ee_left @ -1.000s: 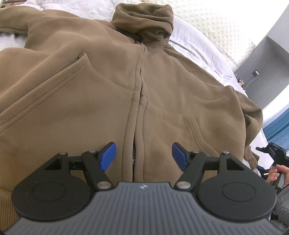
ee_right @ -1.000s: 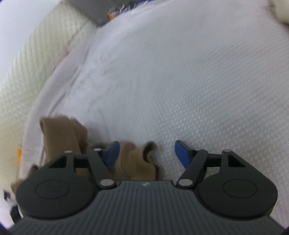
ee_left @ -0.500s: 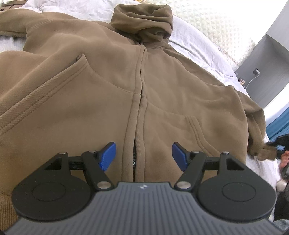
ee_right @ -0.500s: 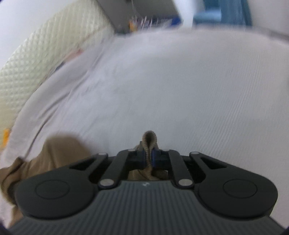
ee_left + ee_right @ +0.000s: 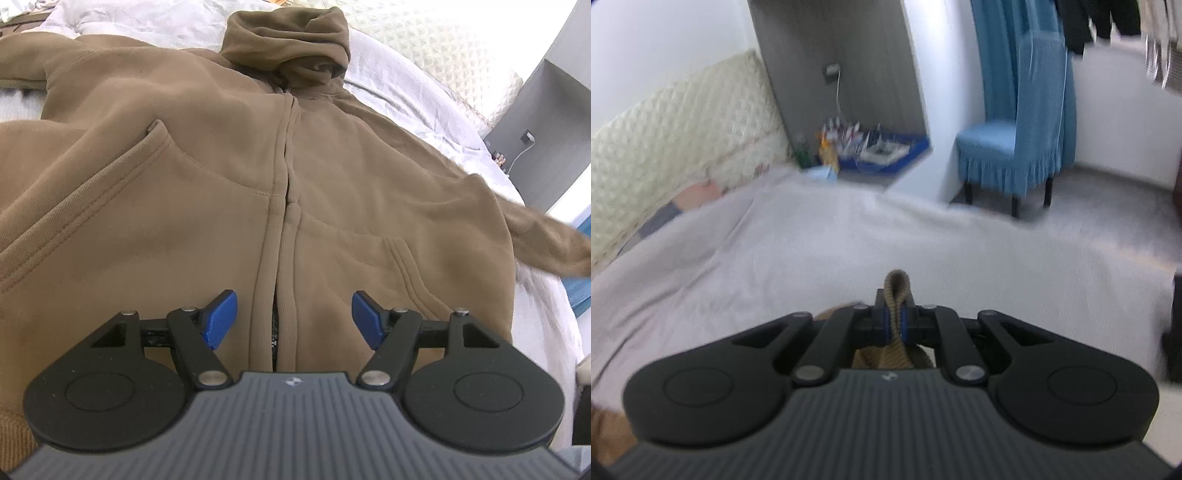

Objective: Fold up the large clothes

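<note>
Ribbed brown cuff (image 5: 896, 295), probably the fleecy hoodie's (image 5: 207, 206), pinched in right gripper (image 5: 896, 320); left gripper (image 5: 293, 317) spread wide, empty.

sleeve (image 5: 546, 240) end cropped, shelf clutter (image 5: 864, 147) blurred

The brown zip-front fleece hoodie (image 5: 207, 177) covers most of the white-sheeted bed (image 5: 849, 236), leaving bare sheet only past its right sleeve (image 5: 546, 240), which lifts clear of the bedding and crosses the way there. Beyond the hoodie's hood, the cream quilted headboard (image 5: 683, 140) closes off that end. Right of the hoodie, off the bed's far edge, a grey niche cluttered with small items (image 5: 864, 147) and a blue skirted chair (image 5: 1015, 147) stand by open floor.
</note>
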The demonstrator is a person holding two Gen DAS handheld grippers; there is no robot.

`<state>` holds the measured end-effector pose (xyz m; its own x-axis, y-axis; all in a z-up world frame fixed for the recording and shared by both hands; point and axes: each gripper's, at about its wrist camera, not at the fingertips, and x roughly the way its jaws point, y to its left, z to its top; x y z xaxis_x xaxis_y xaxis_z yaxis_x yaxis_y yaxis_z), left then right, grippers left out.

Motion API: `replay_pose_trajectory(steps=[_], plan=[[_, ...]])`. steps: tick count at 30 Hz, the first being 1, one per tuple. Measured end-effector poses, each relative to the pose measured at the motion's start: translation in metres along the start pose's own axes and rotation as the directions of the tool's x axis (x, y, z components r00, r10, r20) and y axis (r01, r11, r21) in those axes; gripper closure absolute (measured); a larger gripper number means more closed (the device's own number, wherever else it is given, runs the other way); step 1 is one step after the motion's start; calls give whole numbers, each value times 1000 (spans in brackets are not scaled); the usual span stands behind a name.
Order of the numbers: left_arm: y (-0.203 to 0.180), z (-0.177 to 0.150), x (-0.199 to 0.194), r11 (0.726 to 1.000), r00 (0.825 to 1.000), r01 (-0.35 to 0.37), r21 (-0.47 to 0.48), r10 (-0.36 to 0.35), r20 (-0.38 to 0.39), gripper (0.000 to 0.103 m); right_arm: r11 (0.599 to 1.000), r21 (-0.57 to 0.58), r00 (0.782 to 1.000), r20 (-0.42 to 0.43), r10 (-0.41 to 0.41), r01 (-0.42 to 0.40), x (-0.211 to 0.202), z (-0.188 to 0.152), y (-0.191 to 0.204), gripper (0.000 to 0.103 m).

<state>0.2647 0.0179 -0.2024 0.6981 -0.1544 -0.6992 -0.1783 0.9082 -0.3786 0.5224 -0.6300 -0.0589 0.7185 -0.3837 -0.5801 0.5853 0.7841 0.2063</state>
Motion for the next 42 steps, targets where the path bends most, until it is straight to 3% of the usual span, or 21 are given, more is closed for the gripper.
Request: replay_pose_trajectory(steps=[4,7,11,17,23,24,25,26,28,30,34,37,40,42], plan=[[-7,-2,1,999,1000,-13,50,13,-3,29,999,-22,998,47,-30,31,11,30,1,94],[-12,-1,3,996,1000,-23,81,23,-4,28,995,-86,997,55,-49,53,34,25,7,94],[-15,4,-2,997,1000,-9,81,8,18,28,991,-107,997,14,-73,74,83,-6,-3,94],[-18,11,2,996,1000,-24,90,22,18,28,994,-48,989,-106,-106,101,148,-67,-45,94],[-15,12,13,996,999,-45,72,46,-15,28,995,-28,985,-144,-94,91,167,-93,-59,88],[-14,13,13,997,999,-42,66,43,-17,28,995,-37,986,-138,-95,91,163,-93,-57,86],[-14,13,13,997,999,-41,63,42,-16,28,993,-52,985,-134,-108,102,160,-93,-54,77],[-14,13,12,997,999,-44,63,45,-12,28,991,-68,984,-129,-122,114,155,-91,-50,58],[-15,12,8,997,999,-39,66,39,-2,28,993,-71,987,-117,-107,99,142,-90,-44,37],[-18,11,1,996,999,-31,79,30,17,28,992,-70,989,-96,-112,105,123,-89,-37,36],[-23,8,-11,995,999,-14,100,11,36,28,1000,-21,998,-61,-15,13,70,-89,-22,32],[-23,5,-22,995,999,-11,102,6,44,28,994,11,992,-64,109,-109,19,-95,-8,31],[-19,3,-39,998,999,4,69,-8,54,28,969,-19,961,-137,242,-247,-33,-116,12,31],[-13,4,-51,999,998,18,38,-21,60,28,940,-44,923,-212,323,-339,-65,-137,26,31]])
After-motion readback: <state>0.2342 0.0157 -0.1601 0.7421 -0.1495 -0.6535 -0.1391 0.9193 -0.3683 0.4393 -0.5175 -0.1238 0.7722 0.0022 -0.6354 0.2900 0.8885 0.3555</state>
